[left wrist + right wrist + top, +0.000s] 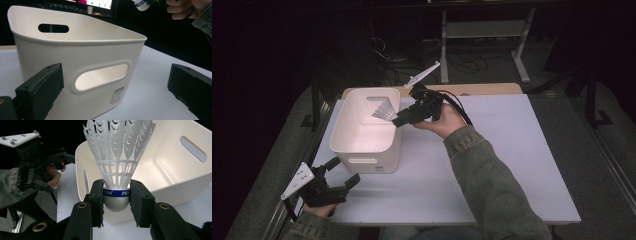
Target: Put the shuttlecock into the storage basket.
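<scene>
A white plastic shuttlecock (116, 157) with a silver cork and a blue band is clamped by its base in my right gripper (116, 197). In the high view that right gripper (404, 119) hovers over the right rim of a white bin (367, 150), and the shuttlecock (384, 111) pokes out over the bin's inside. My left gripper (343, 175) rests open at the table's front left, its jaws wide apart and pointing at the bin's near wall (82, 57). Nothing lies between the left fingers (41, 90).
The bin has slotted handles (101, 77) and a barcode label. A white table (507, 150) stretches to the right of the bin. A wooden strip (482, 88) runs along the far edge. Desk legs and cables fill the dark floor behind.
</scene>
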